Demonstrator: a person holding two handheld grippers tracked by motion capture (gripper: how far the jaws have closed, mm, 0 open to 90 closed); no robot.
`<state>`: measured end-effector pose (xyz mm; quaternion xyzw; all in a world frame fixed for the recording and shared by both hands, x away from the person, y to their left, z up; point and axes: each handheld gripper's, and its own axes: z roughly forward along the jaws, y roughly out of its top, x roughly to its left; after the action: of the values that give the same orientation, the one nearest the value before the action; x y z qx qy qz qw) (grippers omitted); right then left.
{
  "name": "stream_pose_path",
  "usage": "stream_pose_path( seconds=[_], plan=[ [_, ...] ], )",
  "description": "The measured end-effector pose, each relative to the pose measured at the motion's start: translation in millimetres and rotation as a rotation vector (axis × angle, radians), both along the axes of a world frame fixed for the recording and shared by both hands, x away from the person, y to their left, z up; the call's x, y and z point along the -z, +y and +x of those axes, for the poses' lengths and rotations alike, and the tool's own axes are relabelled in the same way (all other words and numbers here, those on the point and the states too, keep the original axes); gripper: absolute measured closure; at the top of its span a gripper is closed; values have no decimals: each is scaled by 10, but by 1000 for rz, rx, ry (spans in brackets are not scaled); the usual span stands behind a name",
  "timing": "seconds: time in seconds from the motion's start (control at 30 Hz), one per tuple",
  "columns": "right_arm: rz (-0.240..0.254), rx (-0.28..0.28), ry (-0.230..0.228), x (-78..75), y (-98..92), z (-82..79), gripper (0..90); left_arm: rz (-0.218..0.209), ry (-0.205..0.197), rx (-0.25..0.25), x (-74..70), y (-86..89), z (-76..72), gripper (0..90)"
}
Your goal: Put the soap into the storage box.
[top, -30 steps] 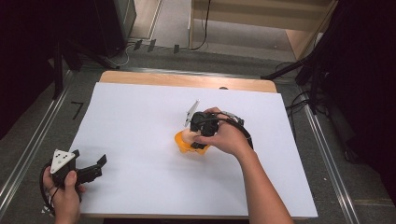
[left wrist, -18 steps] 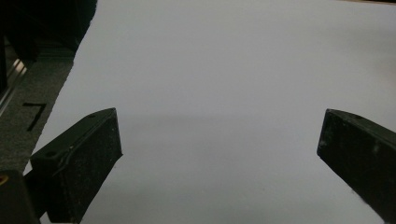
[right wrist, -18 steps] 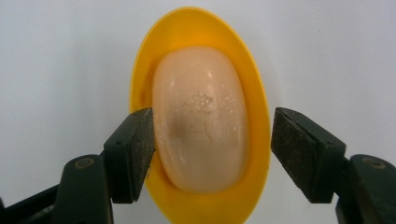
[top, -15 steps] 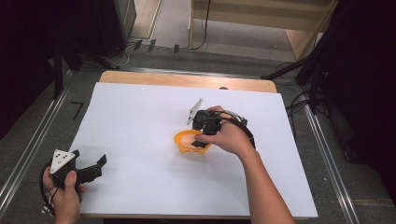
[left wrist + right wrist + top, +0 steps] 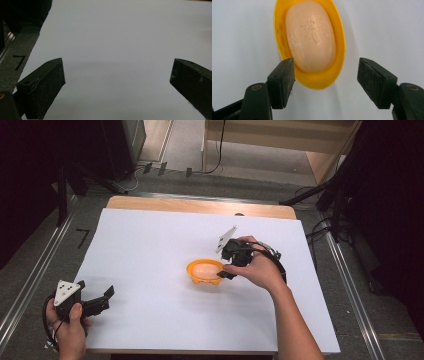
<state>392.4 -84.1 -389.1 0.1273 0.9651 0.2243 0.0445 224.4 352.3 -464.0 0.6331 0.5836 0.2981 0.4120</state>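
While the left tongs (image 5: 102, 296) gape empty at the worktop's (image 5: 150, 245) 8 o'clock corner, the orange dish (image 5: 204, 272) holding soap (image 5: 310, 37) sits centre, right tongs (image 5: 223, 268) at its 3 o'clock rim, just opening, gripping nothing.

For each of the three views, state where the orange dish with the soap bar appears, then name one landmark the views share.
High view: the orange dish sits right of the table's centre, just left of the right hand-held gripper.
Left gripper view: the dish is not in it.
Right gripper view: the dish is at top centre, its near rim between the open jaws, untouched.
Shared landmark: the white sheet.
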Motion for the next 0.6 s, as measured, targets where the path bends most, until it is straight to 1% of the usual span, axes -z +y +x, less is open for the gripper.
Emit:
stream_pose_path(
  seconds=[0.23, 0.27, 0.3, 0.37, 0.4, 0.53, 0.57, 0.6],
  plan=[
    [27, 49, 6, 9, -227, -21, 310, 1, 0, -1, 0, -2, 0, 2],
    [27, 49, 6, 9, -227, -21, 310, 1, 0, -1, 0, -2, 0, 1],
    [35, 64, 11, 22, -299, -31, 309, 0, 0, -1, 0, -3, -1, 1],
    [38, 68, 10, 29, -323, -34, 309, 1, 0, -1, 0, -3, -1, 2],
    [43, 87, 11, 47, -393, -43, 307, 1, 0, -2, 0, -3, -1, 1],
    [58, 113, 16, 80, -513, -57, 305, 1, 0, -2, 0, -3, -1, 1],
    [58, 113, 16, 80, -513, -57, 305, 1, 0, -2, 0, -3, -1, 1],
    [61, 120, 22, 93, -568, -64, 303, 1, 0, -1, 0, -3, -1, 1]
  ],
)
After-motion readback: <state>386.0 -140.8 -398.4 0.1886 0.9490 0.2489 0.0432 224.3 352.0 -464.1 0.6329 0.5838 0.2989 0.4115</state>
